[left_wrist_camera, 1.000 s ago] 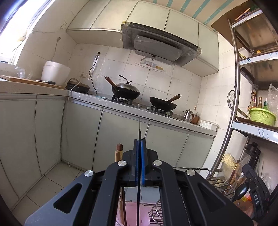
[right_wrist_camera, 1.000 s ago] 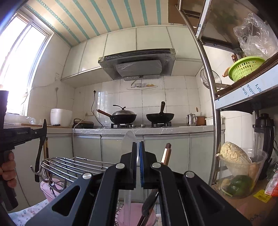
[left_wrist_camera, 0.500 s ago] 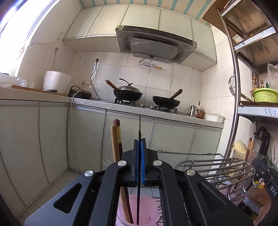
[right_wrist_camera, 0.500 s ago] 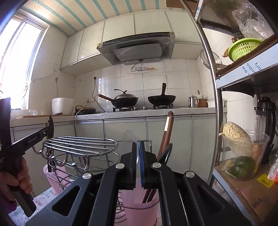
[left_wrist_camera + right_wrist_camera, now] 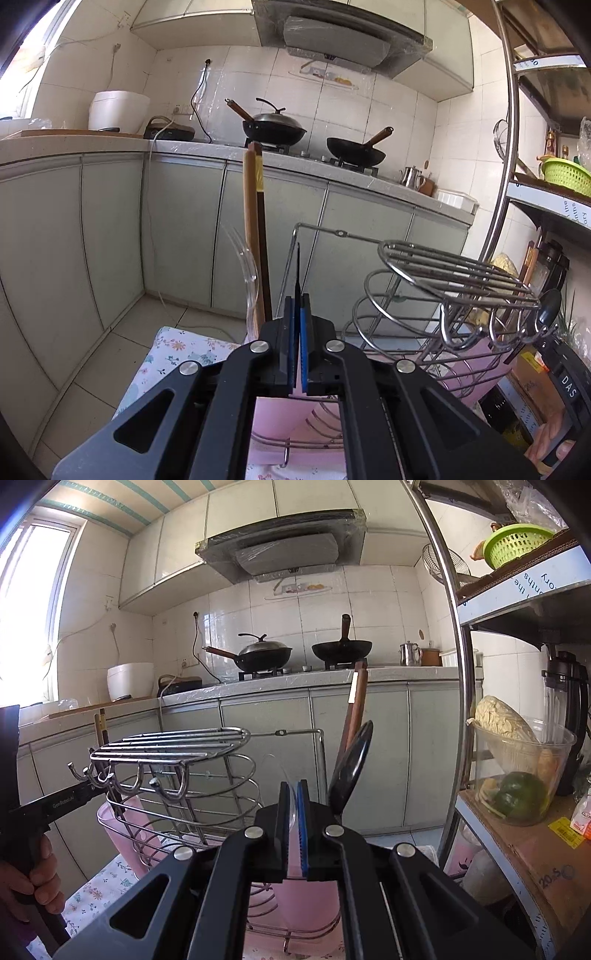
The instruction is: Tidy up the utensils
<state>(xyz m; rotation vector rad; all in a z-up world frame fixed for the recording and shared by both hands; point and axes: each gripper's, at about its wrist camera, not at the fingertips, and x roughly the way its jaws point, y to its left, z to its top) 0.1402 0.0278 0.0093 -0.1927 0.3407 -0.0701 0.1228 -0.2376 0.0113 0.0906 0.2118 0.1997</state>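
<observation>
My left gripper [image 5: 297,306] is shut on a thin black utensil [image 5: 297,269] that stands upright above a pink cup [image 5: 280,413]. Wooden chopsticks [image 5: 255,221] and a clear plastic spoon [image 5: 248,266] stand in that cup, just left of the gripper. In the right wrist view, my right gripper [image 5: 293,794] is shut on a clear plastic utensil [image 5: 291,805] over a second pink cup [image 5: 306,897]. That cup holds a black spoon [image 5: 351,768] and brown chopsticks [image 5: 355,709]. The lower ends of both held utensils are hidden behind the grippers.
A steel wire rack [image 5: 454,280] with hooks surrounds both cups on a floral cloth [image 5: 177,350]. A metal shelf unit [image 5: 524,812] with a vegetable bowl stands at the right. A hand [image 5: 33,882] holds the left gripper's handle. Kitchen cabinets [image 5: 177,229] lie behind.
Both grippers have sunk and tipped downward, still shut on their utensils. The pink cups and the wire rack now stand higher and closer in both views.
</observation>
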